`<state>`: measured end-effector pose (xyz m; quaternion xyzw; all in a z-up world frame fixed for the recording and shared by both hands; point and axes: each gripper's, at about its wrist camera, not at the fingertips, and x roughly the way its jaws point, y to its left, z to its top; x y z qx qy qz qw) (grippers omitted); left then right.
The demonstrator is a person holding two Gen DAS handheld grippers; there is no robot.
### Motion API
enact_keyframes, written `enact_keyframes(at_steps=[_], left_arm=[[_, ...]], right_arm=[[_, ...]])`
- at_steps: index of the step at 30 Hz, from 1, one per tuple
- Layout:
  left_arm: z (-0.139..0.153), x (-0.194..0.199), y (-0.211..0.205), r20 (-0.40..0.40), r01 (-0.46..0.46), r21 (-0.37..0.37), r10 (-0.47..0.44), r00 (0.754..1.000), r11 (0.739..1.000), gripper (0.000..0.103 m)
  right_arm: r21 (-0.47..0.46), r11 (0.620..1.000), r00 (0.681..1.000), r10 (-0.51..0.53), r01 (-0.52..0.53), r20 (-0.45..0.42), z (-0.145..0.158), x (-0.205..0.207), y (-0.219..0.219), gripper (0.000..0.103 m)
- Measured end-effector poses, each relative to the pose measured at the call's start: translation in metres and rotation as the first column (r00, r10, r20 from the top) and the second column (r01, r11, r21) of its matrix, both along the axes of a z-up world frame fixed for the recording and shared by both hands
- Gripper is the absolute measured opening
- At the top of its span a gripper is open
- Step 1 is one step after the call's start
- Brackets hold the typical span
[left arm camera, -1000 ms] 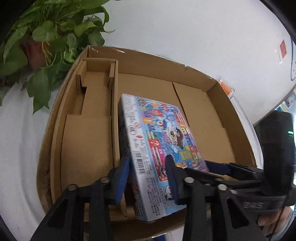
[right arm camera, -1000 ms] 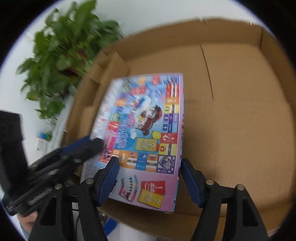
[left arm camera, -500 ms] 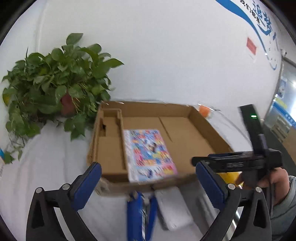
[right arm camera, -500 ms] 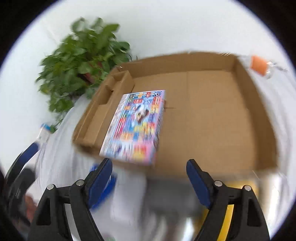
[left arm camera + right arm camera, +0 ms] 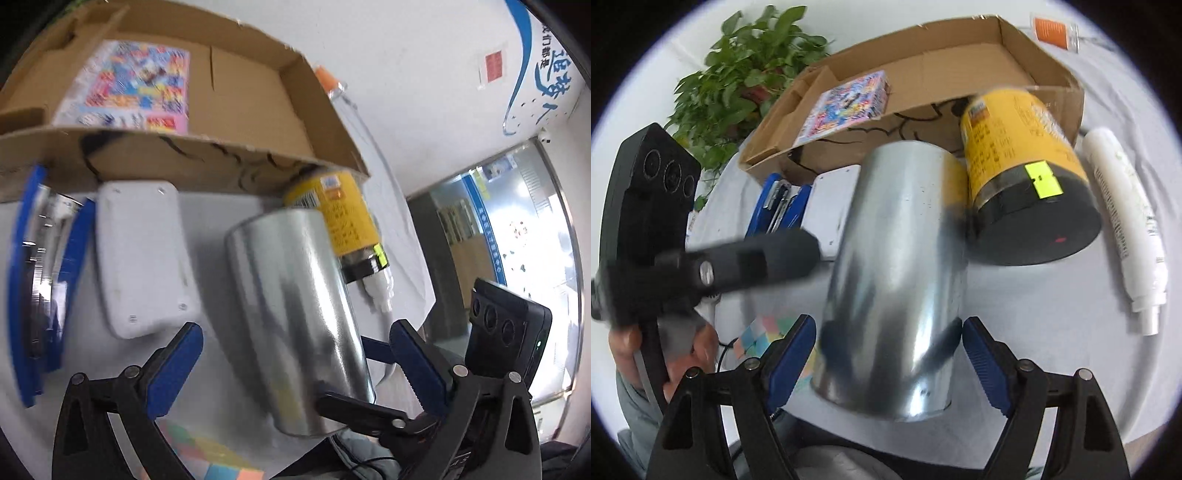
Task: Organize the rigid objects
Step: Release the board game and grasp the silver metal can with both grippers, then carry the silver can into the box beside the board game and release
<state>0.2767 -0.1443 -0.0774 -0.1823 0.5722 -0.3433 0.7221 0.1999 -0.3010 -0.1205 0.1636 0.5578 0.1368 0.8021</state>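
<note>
A steel can (image 5: 897, 280) lies on the counter (image 5: 1052, 314) between the right gripper's (image 5: 886, 354) open jaws, not pressed. The left gripper (image 5: 291, 369) has just been opening, jaws wide. A yellow can (image 5: 1015, 155), white pad (image 5: 142, 254) and stapler (image 5: 779, 206) crowd before the box (image 5: 960, 62).

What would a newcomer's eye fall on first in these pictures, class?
A shiny metal can lies on the white cloth, filling the middle between the right gripper's open jaws. Behind it lies a yellow canister, against the cardboard box holding a colourful game box.
</note>
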Motion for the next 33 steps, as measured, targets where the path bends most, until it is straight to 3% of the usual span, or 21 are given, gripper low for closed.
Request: enact_keyframes(at_steps=[3,5,10,14,17,21,29,33], left_arm=[[-0.02,0.008,-0.012,-0.071,0.019,0.036,-0.017,0.997,0.999,0.085],[-0.028,0.012,-0.013,-0.086,0.016,0.052,-0.011,0.996,0.999,0.086],[-0.015,-0.001,-0.008,-0.011,-0.011,0.077,0.011,1.0,0.997,0.085],[0.035,-0.006,0.001,0.126,-0.043,0.042,0.038,0.991,0.998,0.084],[0.083,-0.008,0.005,0.262,-0.058,0.026,0.049,0.964,0.998,0.084],[0.123,0.001,0.007,0.359,-0.056,0.03,0.042,0.932,0.998,0.084],[0.152,0.072,-0.001,0.379,-0.06,0.032,0.043,0.924,0.998,0.084],[0.137,0.12,-0.011,0.336,-0.076,0.051,0.054,0.94,0.996,0.084]], right_arm=[[0.064,0.998,1.0,0.023,-0.022,-0.004,-0.011,0.011,0.005,0.085],[0.038,0.999,0.999,0.037,-0.037,0.007,-0.012,0.012,0.015,0.086],[-0.018,0.998,0.996,0.058,-0.057,0.065,0.003,0.003,0.027,0.085],[-0.068,0.996,0.969,0.072,-0.057,0.236,0.052,-0.005,0.035,0.085],[-0.083,0.995,0.937,0.071,-0.045,0.341,0.084,-0.003,0.037,0.085],[-0.102,0.994,0.901,0.082,-0.043,0.426,0.113,0.011,0.039,0.085],[-0.114,0.992,0.892,0.094,-0.048,0.443,0.125,0.066,0.027,0.085],[-0.081,0.993,0.926,0.106,-0.083,0.362,0.116,0.118,0.014,0.085]])
